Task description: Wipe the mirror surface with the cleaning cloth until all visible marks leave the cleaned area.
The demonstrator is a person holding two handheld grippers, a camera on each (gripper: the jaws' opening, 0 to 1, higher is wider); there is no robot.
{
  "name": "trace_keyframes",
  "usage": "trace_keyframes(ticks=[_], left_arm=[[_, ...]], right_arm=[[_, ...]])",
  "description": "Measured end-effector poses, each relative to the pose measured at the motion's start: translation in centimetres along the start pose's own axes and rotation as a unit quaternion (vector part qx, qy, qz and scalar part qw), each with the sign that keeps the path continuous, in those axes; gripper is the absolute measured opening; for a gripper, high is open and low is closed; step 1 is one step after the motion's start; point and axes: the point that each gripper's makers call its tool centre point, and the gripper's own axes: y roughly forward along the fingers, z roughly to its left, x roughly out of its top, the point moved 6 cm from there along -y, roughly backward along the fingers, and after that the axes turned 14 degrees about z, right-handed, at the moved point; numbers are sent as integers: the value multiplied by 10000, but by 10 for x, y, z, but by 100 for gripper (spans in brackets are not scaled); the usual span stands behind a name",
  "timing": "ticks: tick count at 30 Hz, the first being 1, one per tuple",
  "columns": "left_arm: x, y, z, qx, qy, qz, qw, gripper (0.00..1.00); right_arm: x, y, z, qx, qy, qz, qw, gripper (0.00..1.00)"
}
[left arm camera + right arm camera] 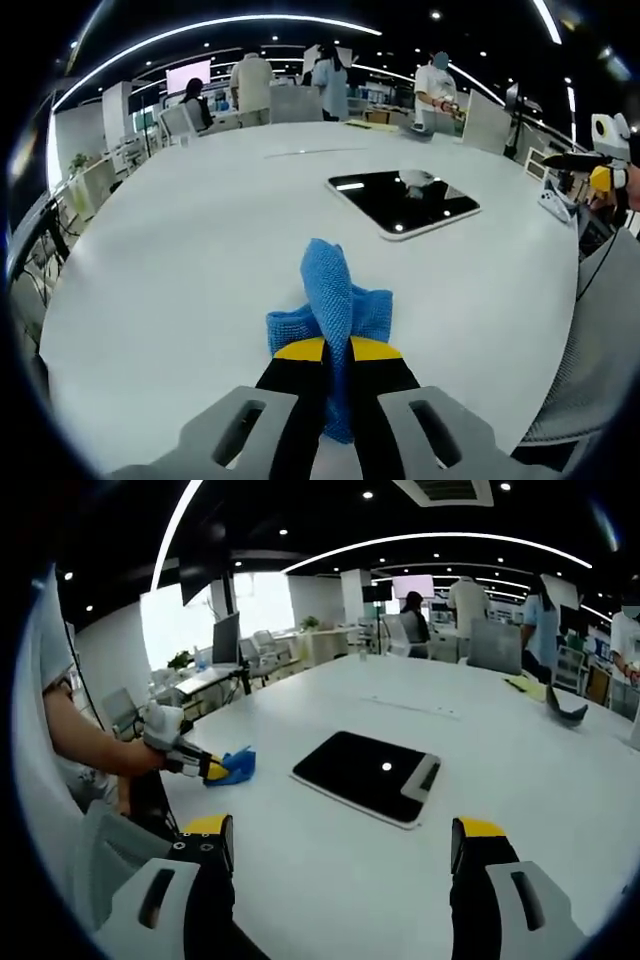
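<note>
Yellow-tipped jaws of the left gripper were clenched on the blue cleaning cloth, which rested on the white desk near its edge. Farther in toward the desk's middle lay the dark mirror, flat. Over that desk, the right gripper hung released, jaws wide apart.

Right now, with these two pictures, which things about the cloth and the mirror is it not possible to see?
- Marks on the mirror: its dark glass gives only reflections of lights in both views, so smudges are too faint to judge.
- Lower part of the blue cloth: hidden between the left gripper jaws in the left gripper view.
- The cloth in the right gripper view: small, partly covered by the left gripper.
</note>
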Motion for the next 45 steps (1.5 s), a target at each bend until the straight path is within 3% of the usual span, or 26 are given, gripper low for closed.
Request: trace_keyframes(ticks=[10,19,23,34,45], left_arm=[[-1,0,0,-15,-102,-27,9999,5],[-2,0,-2,130,186,-32,9997,7],[-1,-2,1,348,347,-36,9988,12],[-5,-6,12,559,-172,-42,9983,27],[-7,-7,13,685,-326,-38,9971,30]], right_arm=[[0,1,0,-6,16,-1,10000,89],[4,3,-2,27,68,-80,9999,88],[3,2,-3,46,52,-81,9999,88],[0,-2,-9,50,45,-90,9999,88],[-4,-7,-9,57,25,-91,9999,88]])
